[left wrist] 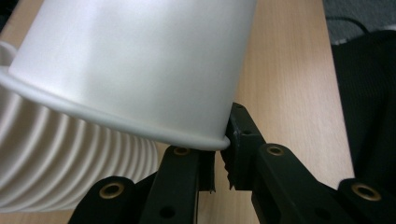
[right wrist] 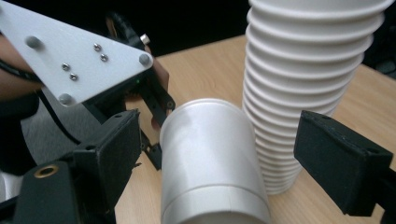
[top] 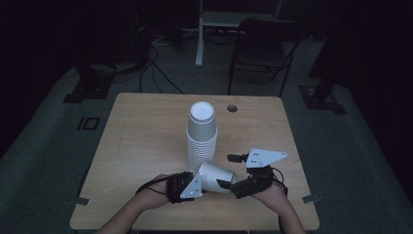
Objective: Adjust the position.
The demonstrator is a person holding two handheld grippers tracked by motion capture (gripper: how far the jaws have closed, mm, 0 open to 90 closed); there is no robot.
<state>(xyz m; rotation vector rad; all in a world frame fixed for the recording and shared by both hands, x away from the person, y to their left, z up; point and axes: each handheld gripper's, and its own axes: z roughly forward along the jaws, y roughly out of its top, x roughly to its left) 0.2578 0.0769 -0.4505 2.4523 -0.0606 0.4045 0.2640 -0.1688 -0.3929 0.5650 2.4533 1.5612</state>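
While held sideways, loose cup [top: 215, 177]: lower centre of high view, just before stack [top: 201, 137]
Left gripper [left wrist: 221, 164]: clamped on cup rim
Right gripper [right wrist: 219, 158]: jaws wide, straddling cup, unclamped
Risk: thin rim grip could slip, cup knocking stack

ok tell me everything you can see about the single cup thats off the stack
The loose cup is a plain white paper-like cup, lying tilted on its side in front of the tall stack of cups. The left gripper pinches its rolled rim. The right gripper has open jaws on either side of its base end, not visibly touching. Its inside cannot be seen.
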